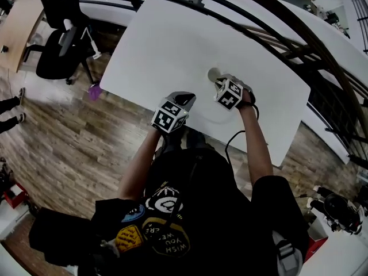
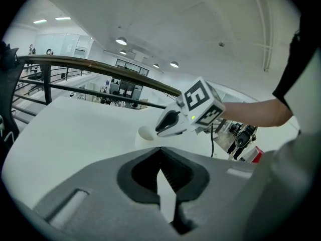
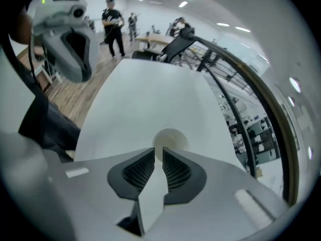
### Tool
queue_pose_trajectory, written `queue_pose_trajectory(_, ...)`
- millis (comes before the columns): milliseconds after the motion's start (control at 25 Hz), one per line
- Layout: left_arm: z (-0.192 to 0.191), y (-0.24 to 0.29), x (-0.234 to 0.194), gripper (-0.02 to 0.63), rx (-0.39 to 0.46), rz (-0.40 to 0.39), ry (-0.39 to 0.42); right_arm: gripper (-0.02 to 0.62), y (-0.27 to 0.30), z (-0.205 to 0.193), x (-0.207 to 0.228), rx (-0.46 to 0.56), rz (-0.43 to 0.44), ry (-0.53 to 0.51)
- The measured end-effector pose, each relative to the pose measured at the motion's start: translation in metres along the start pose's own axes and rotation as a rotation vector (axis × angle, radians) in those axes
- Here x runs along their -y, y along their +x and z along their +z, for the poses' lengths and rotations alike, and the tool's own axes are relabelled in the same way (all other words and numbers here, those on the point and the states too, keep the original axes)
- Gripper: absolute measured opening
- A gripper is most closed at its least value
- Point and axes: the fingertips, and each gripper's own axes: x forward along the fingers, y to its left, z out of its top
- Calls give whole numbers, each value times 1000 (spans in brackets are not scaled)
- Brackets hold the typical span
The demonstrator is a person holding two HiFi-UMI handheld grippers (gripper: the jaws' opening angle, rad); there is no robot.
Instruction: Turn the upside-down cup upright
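A small white cup [image 1: 214, 73] stands on the white table [image 1: 161, 45], its top face showing a round hollow. My right gripper [image 1: 220, 84] points steeply down just on the near side of it. In the right gripper view the cup [image 3: 170, 136] lies just past the tips of the right gripper [image 3: 158, 152]; the jaws stand a narrow gap apart with nothing between them. My left gripper [image 1: 185, 100] hovers lower left of the cup, apart from it. In its own view the left gripper [image 2: 160, 154] is shut and empty, facing the cup [image 2: 144, 133] and the right gripper [image 2: 159, 129].
A black office chair [image 1: 60, 45] stands on the wood floor left of the table, with a purple object [image 1: 95, 91] near the table's corner. A dark curved railing [image 1: 276, 22] runs behind the table. People [image 3: 113, 26] stand far off in the room.
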Motion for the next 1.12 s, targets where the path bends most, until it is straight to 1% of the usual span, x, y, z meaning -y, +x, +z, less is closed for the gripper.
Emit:
queue_pose_trajectory(40,-1,-2,-2,5,-6,13,19,44,-11,2,-2,57,-5,98)
queue_pose_trajectory(120,-9,-3,-5,5,-33,35,64,2,-30,3,-16,169,25,314)
queue_pose_trajectory(200,-16,-4,-1,5,-50,41,91,2,-46,0,-36,273,60,485)
queue_pose_trajectory(240,-16,-5,5,5,-41,37,94,2,-57,-1,-44,341,66,558)
queue_pose_trajectory(280,-12,-6,13,5,-21,30,96,2,-71,-2,-50,431,70,639)
queue_pose_trajectory(360,-4,-12,34,5,25,17,101,2,-106,-2,-64,672,104,857)
queue_pose_trajectory(440,-8,-22,59,5,50,6,90,2,-143,-7,-85,932,181,1102)
queue_pose_trajectory(480,-15,-24,71,5,50,-3,80,2,-156,-12,-96,1034,220,1204)
queue_pose_trajectory(520,-25,-23,82,5,44,-13,71,0,-166,-19,-108,1103,250,1280)
queue_pose_trajectory(560,-36,-22,94,5,35,-18,68,-3,-171,-27,-121,1134,268,1326)
queue_pose_trajectory(600,-46,-21,107,5,28,-18,71,-3,-173,-36,-135,1131,279,1346)
queue_pose_trajectory(720,-63,-21,158,5,30,-33,76,-3,-182,-66,-180,1074,323,1350)
queue_pose_trajectory(800,-73,-26,190,5,46,-27,94,-3,-199,-84,-204,1096,320,1336)
queue_pose_trajectory(880,-80,-36,216,5,84,12,109,-3,-218,-100,-224,1109,249,1276)
queue_pose_trajectory(1000,-95,-62,262,5,166,66,87,-3,-248,-124,-262,1082,93,1150)
queue_pose_trajectory(1040,-101,-72,279,5,188,81,83,-3,-257,-132,-277,1072,54,1117)
queue_pose_trajectory(1120,-113,-89,312,5,218,106,87,-4,-274,-143,-304,1058,11,1068)
